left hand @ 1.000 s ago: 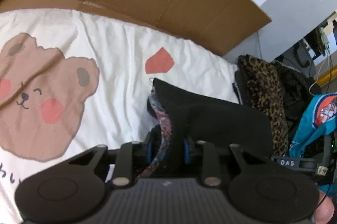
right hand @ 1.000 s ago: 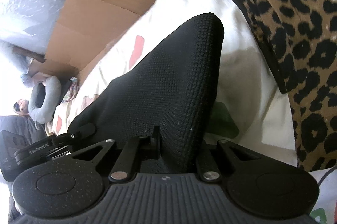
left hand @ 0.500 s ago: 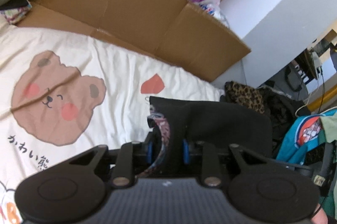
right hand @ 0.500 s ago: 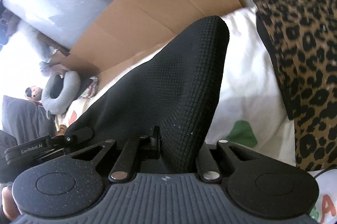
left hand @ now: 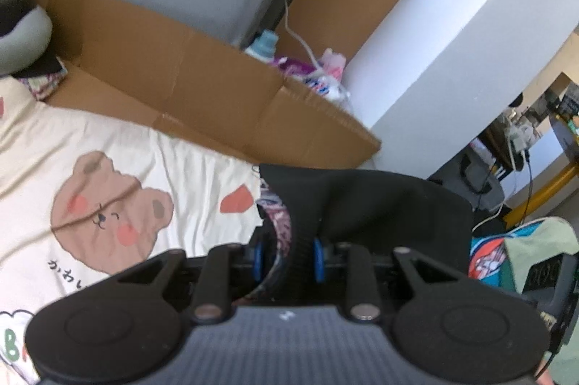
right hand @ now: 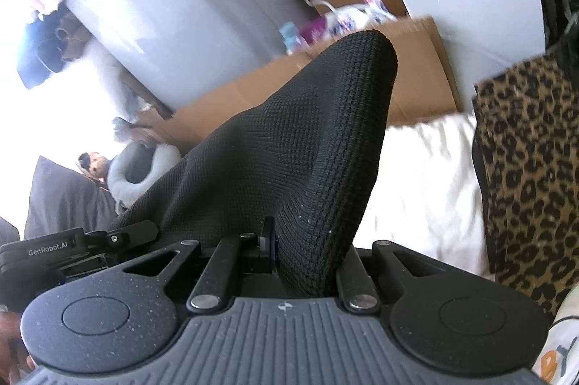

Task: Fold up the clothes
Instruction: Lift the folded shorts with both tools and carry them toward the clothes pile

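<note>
my left gripper [left hand: 286,258] pinching one end of the black cloth [left hand: 380,204], my right gripper [right hand: 307,262] squeezed tight on the other end, cloth held up over the bear sheet [left hand: 108,167], cardboard [left hand: 202,88] behind, leopard cloth [right hand: 532,160] beside

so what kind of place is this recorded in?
Most likely a lived-in bedroom at home: a bed sheet printed with a cartoon bear, flattened cardboard propped along the bed's far edge, and a heap of clothes including a leopard-print garment beside it.
</note>
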A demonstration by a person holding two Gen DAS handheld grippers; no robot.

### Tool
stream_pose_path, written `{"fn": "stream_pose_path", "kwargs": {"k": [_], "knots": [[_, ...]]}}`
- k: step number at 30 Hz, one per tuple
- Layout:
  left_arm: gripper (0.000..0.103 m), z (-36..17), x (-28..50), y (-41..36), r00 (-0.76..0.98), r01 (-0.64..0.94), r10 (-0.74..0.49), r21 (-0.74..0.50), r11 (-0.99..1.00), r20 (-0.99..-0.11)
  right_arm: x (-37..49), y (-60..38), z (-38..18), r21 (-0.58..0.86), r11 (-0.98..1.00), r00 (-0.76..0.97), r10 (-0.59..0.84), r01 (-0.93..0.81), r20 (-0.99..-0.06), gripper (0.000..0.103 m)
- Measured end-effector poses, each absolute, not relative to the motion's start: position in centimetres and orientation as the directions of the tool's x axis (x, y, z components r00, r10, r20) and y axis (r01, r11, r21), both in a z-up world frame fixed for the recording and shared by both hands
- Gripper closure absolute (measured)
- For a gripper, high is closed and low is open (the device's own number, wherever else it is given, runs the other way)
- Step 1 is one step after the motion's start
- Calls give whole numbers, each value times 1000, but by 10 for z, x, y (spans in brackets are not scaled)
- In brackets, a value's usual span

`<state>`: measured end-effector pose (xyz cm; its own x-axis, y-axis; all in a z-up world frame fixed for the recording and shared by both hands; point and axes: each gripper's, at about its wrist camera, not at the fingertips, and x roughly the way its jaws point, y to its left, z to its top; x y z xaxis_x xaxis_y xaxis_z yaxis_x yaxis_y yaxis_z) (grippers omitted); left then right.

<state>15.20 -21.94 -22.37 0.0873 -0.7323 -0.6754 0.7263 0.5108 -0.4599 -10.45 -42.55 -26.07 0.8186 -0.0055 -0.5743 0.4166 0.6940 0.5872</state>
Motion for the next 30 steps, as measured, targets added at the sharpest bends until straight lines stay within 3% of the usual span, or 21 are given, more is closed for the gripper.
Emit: {"fn": "stream_pose_path", "kwargs": {"k": [18,30], "knots": [[76,-88,100,-198,174,711,-763,-456,535,-622,-148,-414,-121,566,740,860,-31,362,-509,94],[76,-16,53,-207,158,743,-829,-488,458,-537,-205,-429,-26,526,767,889,-124,368,-441,94]]}}
